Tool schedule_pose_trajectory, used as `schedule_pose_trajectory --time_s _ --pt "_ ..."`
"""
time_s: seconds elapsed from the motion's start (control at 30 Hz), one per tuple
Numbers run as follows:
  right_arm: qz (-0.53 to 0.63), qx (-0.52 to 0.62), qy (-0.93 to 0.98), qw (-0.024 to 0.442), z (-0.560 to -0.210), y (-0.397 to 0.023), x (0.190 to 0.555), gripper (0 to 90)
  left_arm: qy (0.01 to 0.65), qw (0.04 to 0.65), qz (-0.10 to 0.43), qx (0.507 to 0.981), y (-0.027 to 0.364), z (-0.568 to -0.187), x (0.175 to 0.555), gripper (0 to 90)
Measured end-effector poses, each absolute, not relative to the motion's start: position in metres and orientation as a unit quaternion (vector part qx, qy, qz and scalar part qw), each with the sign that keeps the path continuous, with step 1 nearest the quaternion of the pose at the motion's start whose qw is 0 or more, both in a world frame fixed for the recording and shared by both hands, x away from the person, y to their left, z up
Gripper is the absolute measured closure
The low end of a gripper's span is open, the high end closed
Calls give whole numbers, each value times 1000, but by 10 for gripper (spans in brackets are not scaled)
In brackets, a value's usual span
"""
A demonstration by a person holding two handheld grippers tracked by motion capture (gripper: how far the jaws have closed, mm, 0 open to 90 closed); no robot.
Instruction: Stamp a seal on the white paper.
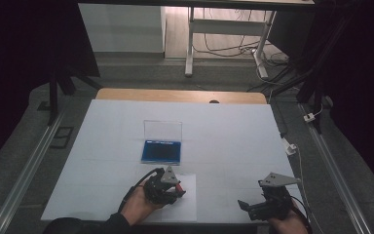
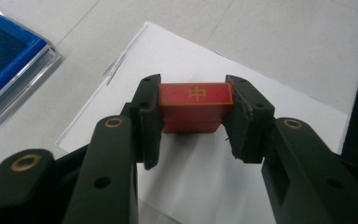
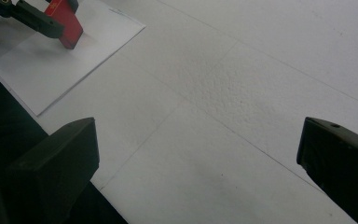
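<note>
My left gripper [image 2: 193,123] is shut on a red block [image 2: 195,106] with a gold frame and a gold character on its top face. Both pads press on the block's sides, and the block hangs just over a white sheet of paper [image 2: 205,182]. From above, the left gripper [image 1: 175,189] sits near the table's front edge over the paper [image 1: 187,204], with the red block [image 1: 179,187] at its tip. In the right gripper view the red block [image 3: 67,25] shows at the far upper left. My right gripper [image 1: 246,207] stands open at the front right; its jaws are wide apart with nothing between them.
An open clear case with a blue inlay [image 1: 161,150] lies mid-table beyond the left gripper, its lid [image 1: 162,130] upright; its corner [image 2: 9,70] shows at the left. The table is covered in white [image 1: 233,141]. A wooden edge [image 1: 180,95] runs along the far side.
</note>
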State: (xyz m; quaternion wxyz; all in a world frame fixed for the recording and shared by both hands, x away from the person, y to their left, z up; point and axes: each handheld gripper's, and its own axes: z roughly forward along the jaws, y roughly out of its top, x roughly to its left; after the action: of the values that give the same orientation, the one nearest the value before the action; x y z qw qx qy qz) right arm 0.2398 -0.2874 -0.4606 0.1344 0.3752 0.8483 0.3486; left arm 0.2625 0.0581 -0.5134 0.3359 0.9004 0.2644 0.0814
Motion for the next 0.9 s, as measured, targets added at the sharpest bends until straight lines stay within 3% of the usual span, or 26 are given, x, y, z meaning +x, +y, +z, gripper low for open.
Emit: schedule_pose_trajectory --time_s 0.9 --pt "347 376 848 136 -460 -287 239 0 269 342 55 898 62 -511 270 580"
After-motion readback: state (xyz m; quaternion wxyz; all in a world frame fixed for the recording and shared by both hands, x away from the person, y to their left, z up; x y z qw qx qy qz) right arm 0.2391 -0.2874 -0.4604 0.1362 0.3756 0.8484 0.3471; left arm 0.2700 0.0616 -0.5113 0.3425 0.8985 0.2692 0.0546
